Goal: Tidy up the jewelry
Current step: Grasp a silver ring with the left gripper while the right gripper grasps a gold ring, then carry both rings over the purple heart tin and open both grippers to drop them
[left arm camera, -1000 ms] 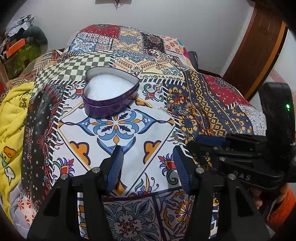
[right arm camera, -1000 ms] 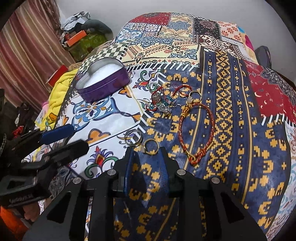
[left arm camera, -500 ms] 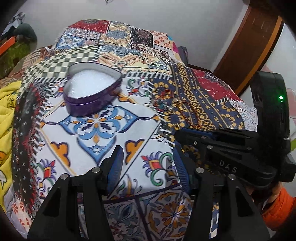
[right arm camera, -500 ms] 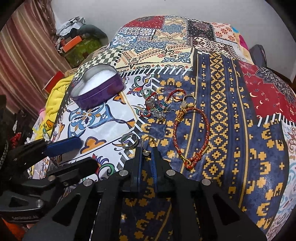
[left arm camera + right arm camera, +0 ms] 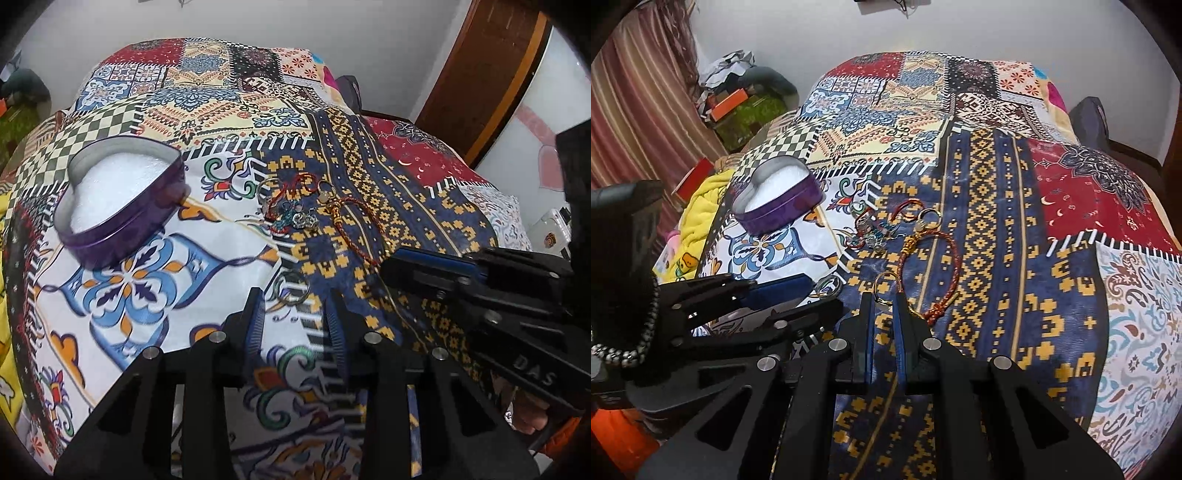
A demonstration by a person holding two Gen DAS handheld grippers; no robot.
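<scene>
A thin gold ring was seen standing upright, its lower edge pinched between the nearly closed fingers of the right gripper, just above the patchwork bedspread. The left gripper was held with its fingers wide apart and nothing between them, a pair of silver rings lying flat just ahead of the gap. Beyond the right fingertips a red-and-gold braided bracelet and a tangle of charms were noted, with the purple heart-shaped tin, white-padded, further off to the left.
</scene>
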